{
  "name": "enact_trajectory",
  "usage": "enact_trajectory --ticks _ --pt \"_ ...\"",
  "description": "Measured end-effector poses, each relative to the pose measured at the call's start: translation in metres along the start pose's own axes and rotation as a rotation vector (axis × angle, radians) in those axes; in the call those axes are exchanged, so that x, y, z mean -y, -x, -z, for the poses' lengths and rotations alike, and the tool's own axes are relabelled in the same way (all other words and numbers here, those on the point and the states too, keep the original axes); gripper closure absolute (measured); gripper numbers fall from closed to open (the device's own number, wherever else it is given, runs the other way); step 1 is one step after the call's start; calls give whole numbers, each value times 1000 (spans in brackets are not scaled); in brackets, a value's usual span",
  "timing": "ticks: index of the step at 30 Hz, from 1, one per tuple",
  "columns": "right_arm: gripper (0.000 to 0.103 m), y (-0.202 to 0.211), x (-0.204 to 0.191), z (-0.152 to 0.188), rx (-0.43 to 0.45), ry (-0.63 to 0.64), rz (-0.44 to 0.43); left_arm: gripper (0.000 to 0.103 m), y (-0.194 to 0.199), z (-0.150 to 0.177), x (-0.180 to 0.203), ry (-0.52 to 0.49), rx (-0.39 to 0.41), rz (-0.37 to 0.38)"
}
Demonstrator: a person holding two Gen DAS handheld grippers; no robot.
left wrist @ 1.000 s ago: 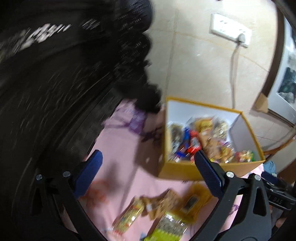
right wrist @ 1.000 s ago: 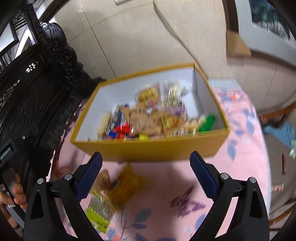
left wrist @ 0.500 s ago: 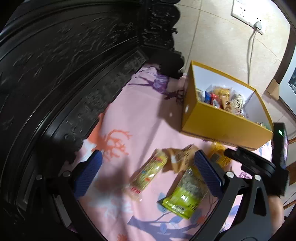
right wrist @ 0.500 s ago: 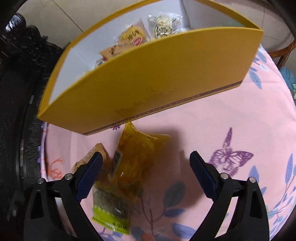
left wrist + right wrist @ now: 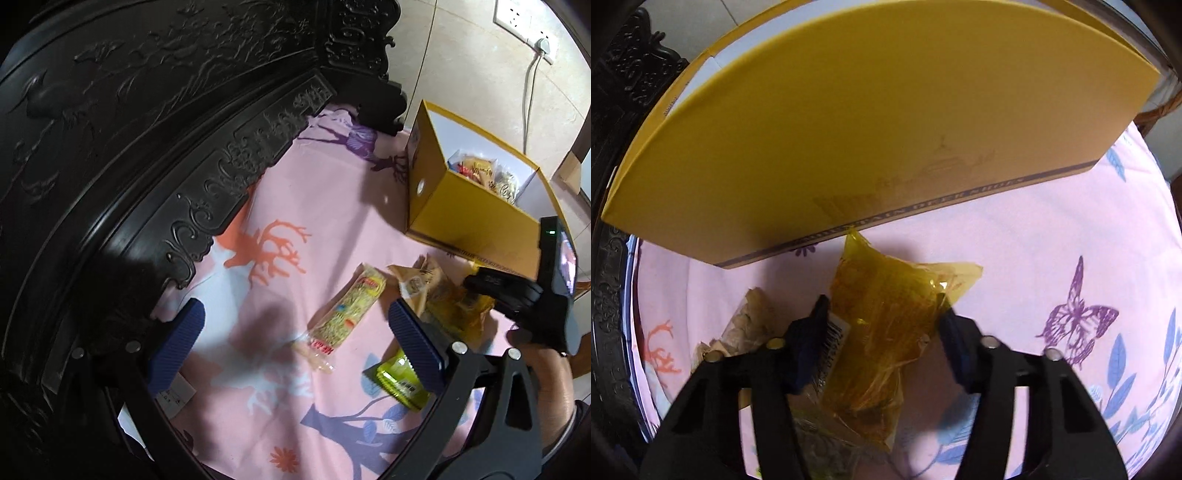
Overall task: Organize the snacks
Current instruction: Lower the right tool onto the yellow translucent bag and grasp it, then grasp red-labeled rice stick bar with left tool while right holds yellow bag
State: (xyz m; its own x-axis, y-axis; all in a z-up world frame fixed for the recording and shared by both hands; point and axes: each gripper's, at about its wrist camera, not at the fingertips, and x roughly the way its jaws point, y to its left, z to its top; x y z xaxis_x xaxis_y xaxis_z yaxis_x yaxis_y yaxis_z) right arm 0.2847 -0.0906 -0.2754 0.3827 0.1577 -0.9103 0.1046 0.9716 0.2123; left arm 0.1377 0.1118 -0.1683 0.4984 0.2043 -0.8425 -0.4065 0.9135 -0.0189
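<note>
Snacks lay scattered on a pink printed cloth [image 5: 295,206] in front of a yellow box [image 5: 871,122], which already held several packets at its far end. Nearest the box sat an amber see-through packet [image 5: 886,314], one corner almost touching the box's lower edge. The right gripper [image 5: 882,325] had this packet between its blue pads [image 5: 809,332] — the jaws were closing, and both pads appeared to meet the wrapper's edges, the left one over a barcode label.

Beside the amber packet, to its left in the right wrist view, a tan crinkled packet [image 5: 750,325] rested on the cloth. From the left wrist view a long yellow packet with red ends [image 5: 347,310] lay diagonally, apart from the others, and a green packet [image 5: 399,380] lay partly hidden behind the left gripper's right finger.

The left gripper [image 5: 295,343] hung above the cloth with its fingers spread wide and nothing between them — the long packet lay on the cloth in the gap ahead of them. A dark carved wooden frame [image 5: 147,129] bordered the cloth along its left side. A person's hand [image 5: 543,373] gripped the right tool's handle.
</note>
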Motion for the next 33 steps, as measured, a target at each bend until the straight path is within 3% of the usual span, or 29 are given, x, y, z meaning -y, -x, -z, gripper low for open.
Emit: enact_trajectory --ticks 10,19,22,33 --pt "55 25 85 16 -30 -77 -28 2 -38 9 32 -184 4 -5" --pt "54 26 94 35 -11 -10 -15 3 -85 14 51 -296 -41 -2" --pt "54 24 95 30 -12 -5 -16 8 -92 18 54 -318 -53 17" --pt "53 25 95 29 3 18 -24 67 -109 27 66 -379 -110 76"
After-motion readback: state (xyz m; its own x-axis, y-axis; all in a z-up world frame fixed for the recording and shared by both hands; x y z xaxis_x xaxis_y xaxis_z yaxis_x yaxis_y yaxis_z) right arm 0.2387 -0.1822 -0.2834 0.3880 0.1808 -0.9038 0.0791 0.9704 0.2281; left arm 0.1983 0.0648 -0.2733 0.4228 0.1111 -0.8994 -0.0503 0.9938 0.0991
